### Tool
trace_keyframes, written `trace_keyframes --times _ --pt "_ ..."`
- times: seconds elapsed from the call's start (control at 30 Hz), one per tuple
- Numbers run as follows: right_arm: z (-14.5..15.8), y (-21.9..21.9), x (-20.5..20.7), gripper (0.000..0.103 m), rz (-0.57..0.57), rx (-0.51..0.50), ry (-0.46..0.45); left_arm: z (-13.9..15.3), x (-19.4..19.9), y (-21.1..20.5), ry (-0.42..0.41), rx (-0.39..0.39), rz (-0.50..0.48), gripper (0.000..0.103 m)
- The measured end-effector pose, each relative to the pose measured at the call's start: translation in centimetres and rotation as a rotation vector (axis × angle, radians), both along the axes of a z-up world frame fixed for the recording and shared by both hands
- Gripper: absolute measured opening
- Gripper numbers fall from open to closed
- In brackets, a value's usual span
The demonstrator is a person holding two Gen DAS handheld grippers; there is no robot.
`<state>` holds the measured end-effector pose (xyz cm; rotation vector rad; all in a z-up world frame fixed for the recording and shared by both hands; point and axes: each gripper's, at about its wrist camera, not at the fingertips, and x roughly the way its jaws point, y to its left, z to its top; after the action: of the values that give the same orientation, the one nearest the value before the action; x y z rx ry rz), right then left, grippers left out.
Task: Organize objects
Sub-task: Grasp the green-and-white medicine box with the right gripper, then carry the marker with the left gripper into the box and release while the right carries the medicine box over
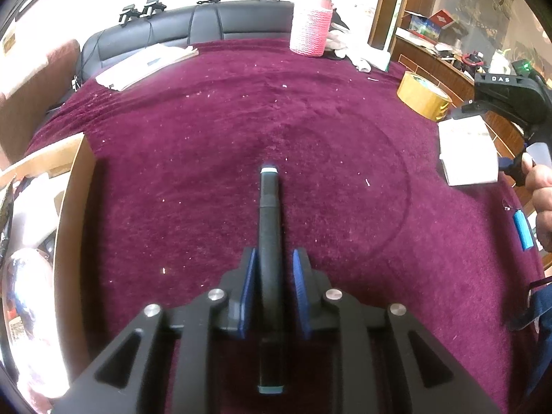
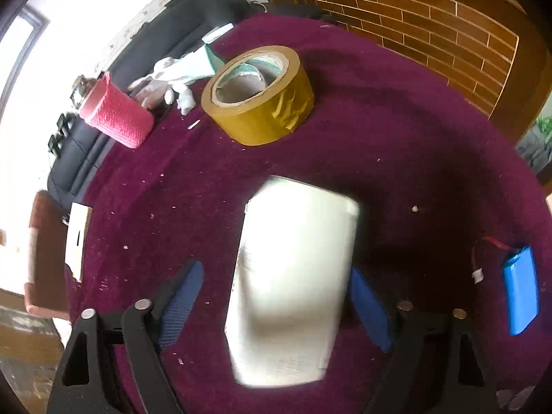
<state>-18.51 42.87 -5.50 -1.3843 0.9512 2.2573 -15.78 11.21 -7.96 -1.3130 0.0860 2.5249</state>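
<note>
A black marker (image 1: 270, 227) with pale end caps runs lengthwise between the blue pads of my left gripper (image 1: 275, 258). A thin strip of cloth shows on either side of it, so the jaws stand slightly apart, open around the marker. In the right wrist view a white box (image 2: 293, 276) lies on the maroon cloth (image 2: 396, 138) between the wide-spread fingers of my right gripper (image 2: 276, 269). The right pad (image 2: 369, 310) is at the box's edge and the left pad (image 2: 183, 300) is clear of it. The left wrist view shows the same box (image 1: 465, 151) with a hand (image 1: 541, 179) behind it.
A yellow tape roll (image 2: 258, 96) stands beyond the white box. A pink knitted bottle (image 2: 117, 117) and white gloves (image 2: 172, 76) sit near the far edge. A blue battery pack (image 2: 521, 293) lies right of the box. An open cardboard box (image 1: 69, 207) is at the left.
</note>
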Motion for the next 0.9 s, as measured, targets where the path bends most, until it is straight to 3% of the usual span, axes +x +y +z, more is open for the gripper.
trace_keyframes --times 0.03,0.07,0.17,0.23,0.47,0.6,0.73,0.9 --pt "-0.1 0.1 -0.1 0.052 0.004 -0.005 -0.010 0.0 0.0 0.0 0.001 -0.002 -0.002 0.021" --pt "-0.4 0.2 -0.3 0.046 0.022 -0.030 -0.017 0.0 0.0 0.0 0.003 -0.005 -0.003 0.021" --pt "-0.4 -0.2 -0.3 0.045 0.043 -0.043 -0.027 0.0 -0.1 -0.1 0.004 0.001 -0.006 0.020" --pt "-0.1 -0.7 0.2 0.045 0.054 -0.038 -0.013 0.0 -0.1 -0.3 0.008 -0.001 0.003 0.014" --pt "1.2 -7.9 4.7 0.045 0.250 -0.085 0.186 0.0 -0.4 -1.0 -0.010 0.055 0.009 0.014" --pt "-0.4 -11.7 5.7 0.045 0.342 -0.070 0.255 0.0 -0.7 -1.7 -0.029 0.111 0.017 0.014" --pt "-1.1 -12.5 5.2 0.045 0.397 -0.045 0.289 -0.1 -1.1 -2.5 -0.059 0.182 0.031 0.014" --pt "-0.8 -13.5 5.2 0.045 0.447 -0.041 0.307 -0.1 -1.0 -2.0 -0.047 0.157 0.022 0.014"
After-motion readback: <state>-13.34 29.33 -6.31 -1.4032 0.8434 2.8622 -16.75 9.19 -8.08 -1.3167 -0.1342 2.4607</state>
